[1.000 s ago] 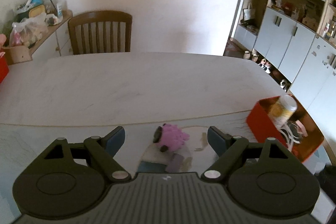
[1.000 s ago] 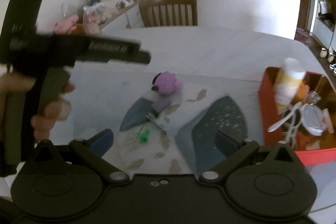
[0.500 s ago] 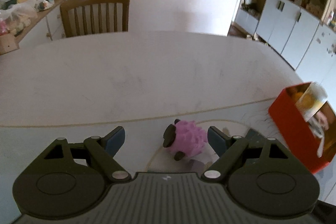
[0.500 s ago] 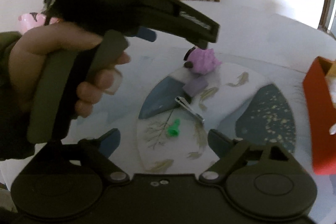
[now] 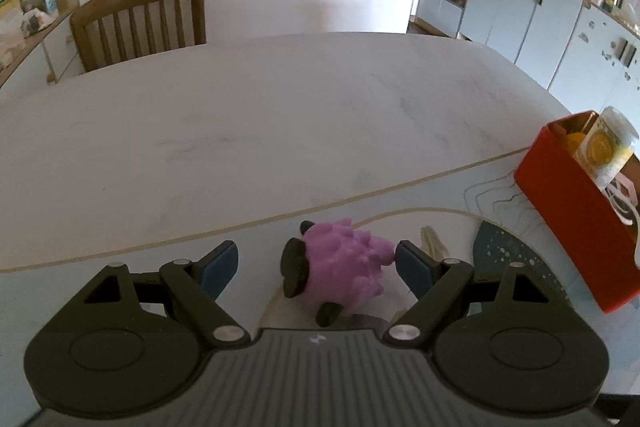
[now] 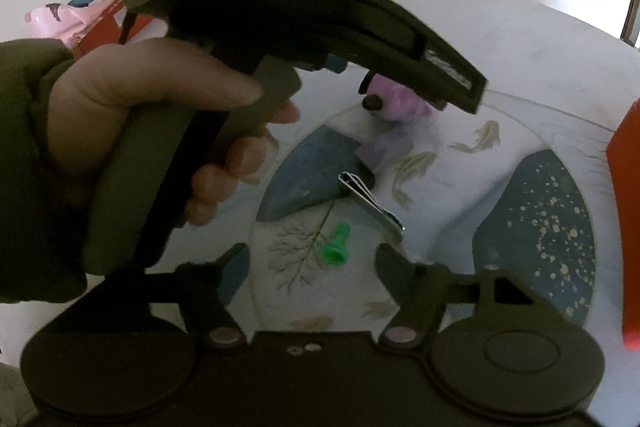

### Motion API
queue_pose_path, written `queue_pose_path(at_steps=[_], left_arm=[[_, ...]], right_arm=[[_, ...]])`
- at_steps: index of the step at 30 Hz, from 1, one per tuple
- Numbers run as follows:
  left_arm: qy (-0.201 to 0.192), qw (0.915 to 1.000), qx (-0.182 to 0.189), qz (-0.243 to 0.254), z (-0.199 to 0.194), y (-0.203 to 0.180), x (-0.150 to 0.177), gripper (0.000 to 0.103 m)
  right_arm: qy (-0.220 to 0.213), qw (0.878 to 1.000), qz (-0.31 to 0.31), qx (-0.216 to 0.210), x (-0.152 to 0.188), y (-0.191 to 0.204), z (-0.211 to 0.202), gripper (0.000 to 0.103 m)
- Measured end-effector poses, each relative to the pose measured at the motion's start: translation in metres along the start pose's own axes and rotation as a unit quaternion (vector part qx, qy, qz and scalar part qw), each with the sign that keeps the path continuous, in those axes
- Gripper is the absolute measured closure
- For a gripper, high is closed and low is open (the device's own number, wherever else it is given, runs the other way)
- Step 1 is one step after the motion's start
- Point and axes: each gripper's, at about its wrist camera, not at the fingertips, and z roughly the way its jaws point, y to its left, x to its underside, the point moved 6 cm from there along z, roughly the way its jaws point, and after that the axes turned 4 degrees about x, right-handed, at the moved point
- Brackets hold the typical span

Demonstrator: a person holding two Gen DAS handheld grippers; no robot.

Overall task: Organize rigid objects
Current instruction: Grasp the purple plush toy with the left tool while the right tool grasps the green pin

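Left gripper [image 5: 316, 263] spread wide — straddling purple toy [image 5: 340, 263], untouched

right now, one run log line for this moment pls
phase: reach | left gripper: open, straddling purple spiky toy | right gripper: open, above green piece | red bin: right

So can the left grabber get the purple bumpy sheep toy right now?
Probably yes. The left gripper is open, and the purple sheep toy sits right between its fingers with nothing in between. One finger looks almost against it already.
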Motion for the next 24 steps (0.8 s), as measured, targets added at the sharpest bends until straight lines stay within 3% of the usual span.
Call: queue_pose_path(at_steps=[5,9,14,19,24], left_arm=[[-0.003,0.9999,0.007,0.014,0.005,-0.005,0.001,0.021],[0.001,0.9997,0.014,0.020,0.009,-0.008,0.002,0.038],[-0.003,0.9996,0.011,0.026,0.009,-0.009,0.003,0.038],[-0.004,0.9997,0.008,0.024,0.007,-0.009,0.004,0.039],[-0.007,0.9998,-0.003,0.018,0.003,-0.007,0.006,0.039]], right_arm=[[-0.005,1.000,-0.009,0.012,0.001,0.006,-0.001,0.055],[-0.007,0.999,-0.021,0.025,0.001,0.009,-0.003,0.063],[-0.009,0.999,-0.026,0.040,0.001,0.013,-0.006,0.067],[-0.012,0.998,-0.026,0.056,0.000,0.012,-0.009,0.088],[-0.015,0.999,-0.012,0.037,0.003,0.010,-0.018,0.089]])
